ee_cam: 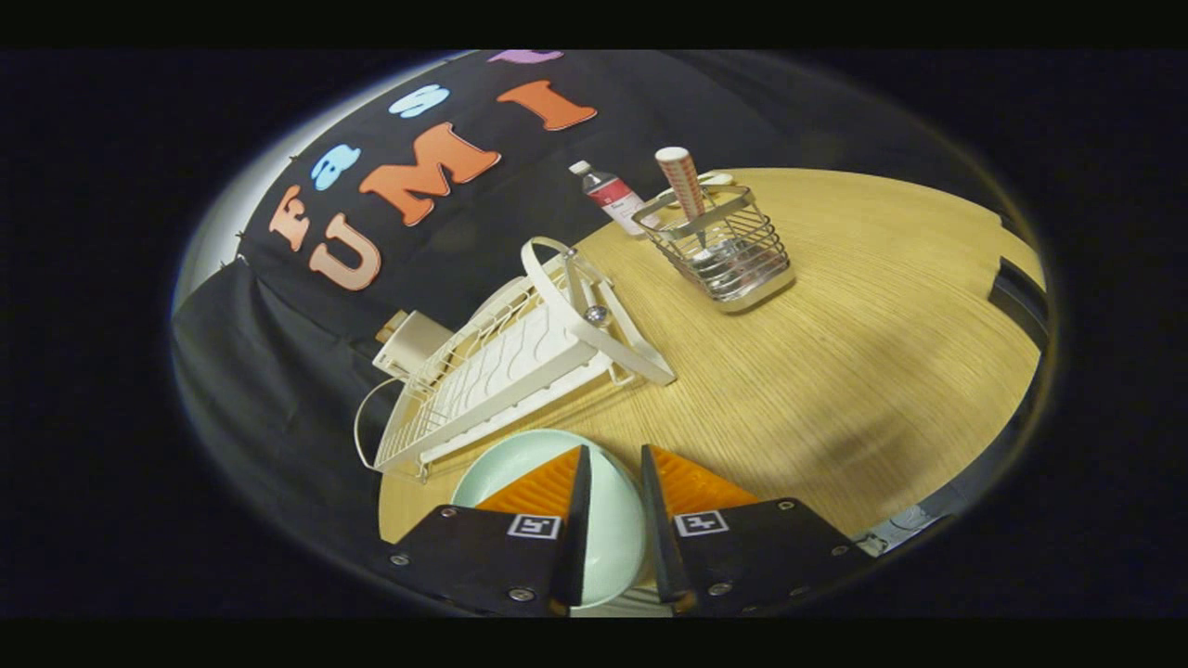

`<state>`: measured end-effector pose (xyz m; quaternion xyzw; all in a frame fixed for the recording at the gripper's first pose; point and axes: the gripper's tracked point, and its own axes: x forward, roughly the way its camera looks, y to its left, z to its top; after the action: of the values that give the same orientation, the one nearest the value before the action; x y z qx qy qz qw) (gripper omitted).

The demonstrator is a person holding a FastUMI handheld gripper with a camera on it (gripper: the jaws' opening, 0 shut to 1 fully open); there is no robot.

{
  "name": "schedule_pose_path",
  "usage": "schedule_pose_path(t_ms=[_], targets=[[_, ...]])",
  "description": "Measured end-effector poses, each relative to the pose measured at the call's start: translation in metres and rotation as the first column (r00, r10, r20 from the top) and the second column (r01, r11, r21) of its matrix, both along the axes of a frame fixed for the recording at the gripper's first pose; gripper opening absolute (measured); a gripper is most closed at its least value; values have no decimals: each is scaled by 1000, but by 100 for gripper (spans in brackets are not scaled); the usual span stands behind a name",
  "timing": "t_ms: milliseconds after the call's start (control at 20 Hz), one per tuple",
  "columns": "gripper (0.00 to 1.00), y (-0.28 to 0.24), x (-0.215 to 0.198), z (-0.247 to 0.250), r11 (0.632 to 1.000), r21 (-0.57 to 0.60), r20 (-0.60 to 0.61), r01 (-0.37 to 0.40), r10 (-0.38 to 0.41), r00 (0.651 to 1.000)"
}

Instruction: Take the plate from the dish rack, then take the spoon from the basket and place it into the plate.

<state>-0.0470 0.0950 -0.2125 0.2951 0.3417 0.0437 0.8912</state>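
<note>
On the wooden surface [835, 371], ahead of the jaws: rack [501, 371] beyond and to the left, seemingly empty, with one end near the surface's edge.

Below and between the fingers [543, 492]: plate [613, 520], pale green, out of the rack, just in front of it. Partly covered by the left finger, with the right rim close against the right finger.

Jaws: narrowly parted, gap small. Cannot tell whether both fingers press the rim or merely straddle it, or whether the plate rests on the surface or hangs in the grip.

Further off, well apart from the plate: wire basket [733, 250], upright, with the spoon [682, 181] standing in it, handle up. Bottle [608, 195] just behind the basket.

Probable step: setting down and releasing the plate before going for the spoon.

Hazards, judged from this view:
- Plate slip. Smooth glazed rim, narrow contact; risk of drop or clatter if released while tilted or above the surface.
- Plate placed too near the rack or the surface's near edge; risk of a knock on withdrawal, or an overhang.
- Basket tip or drag. Light wire frame, tall spoon; risk if the spoon is pulled at an angle instead of lifted straight up.
- Bottle strike on an overshoot past the basket.
- Spoon bounce off the plate if dropped from height.
</note>
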Motion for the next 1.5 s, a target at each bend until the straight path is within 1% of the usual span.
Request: schedule_pose_path(t_ms=[50, 250, 300, 350, 400, 450, 550, 700, 800, 950, 1100, 1250, 1300, 1400, 1450, 1500], targets=[[32, -3, 2, 1, 1000, -14, 5, -2, 2, 1000], [50, -33, 10, 6, 993, -114, 50, 28, -22, 998], [59, -42, 11, 8, 989, -144, 61, 36, -27, 998], [62, -52, 13, 9, 983, -179, 75, 50, -37, 996], [69, -61, 14, 13, 975, -212, 91, 66, -48, 995], [73, -70, 18, 17, 967, -239, 111, 82, -57, 992], [91, -85, 24, 30, 954, -277, 157, 114, -73, 985], [98, -109, 32, 52, 925, -333, 241, 180, -101, 965], [99, -123, 41, 69, 902, -362, 312, 235, -121, 942], [98, -135, 48, 90, 873, -405, 388, 271, -105, 916], [98, -141, 58, 105, 832, -469, 447, 298, -68, 892], [98, -136, 66, 118, 797, -521, 499, 305, -5, 867], [98, -135, 70, 118, 790, -534, 505, 301, 13, 863], [94, -129, 77, 116, 788, -544, 505, 286, 36, 862], [87, -126, 81, 116, 793, -541, 509, 279, 45, 860], [83, -122, 83, 116, 798, -537, 514, 274, 52, 856]])
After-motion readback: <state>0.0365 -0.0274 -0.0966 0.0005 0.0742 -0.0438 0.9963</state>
